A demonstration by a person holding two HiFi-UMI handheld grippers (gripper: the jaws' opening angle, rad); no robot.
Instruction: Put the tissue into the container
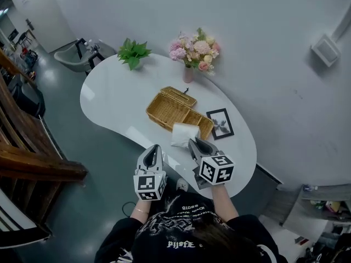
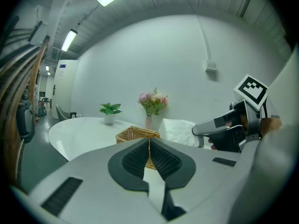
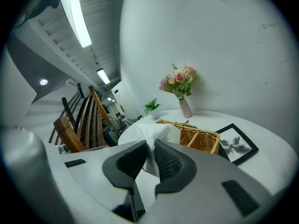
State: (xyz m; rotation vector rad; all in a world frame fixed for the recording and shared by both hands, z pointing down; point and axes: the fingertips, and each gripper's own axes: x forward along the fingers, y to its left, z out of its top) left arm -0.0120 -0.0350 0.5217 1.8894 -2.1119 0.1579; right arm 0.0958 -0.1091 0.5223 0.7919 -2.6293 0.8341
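right gripper (image 3: 147, 148) pinching the tissue (image 3: 150, 133), left gripper (image 2: 149, 144) closed, empty
right jaws narrow, clamped on the tissue, holding it just at the near edge of the wicker basket (image 1: 176, 112) over the white counter (image 1: 118, 95). left jaws together, beside the right gripper at the counter's near edge. framed picture (image 1: 220, 123) lies just right of the basket.

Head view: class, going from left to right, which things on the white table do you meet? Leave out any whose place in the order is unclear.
plant → basket → picture
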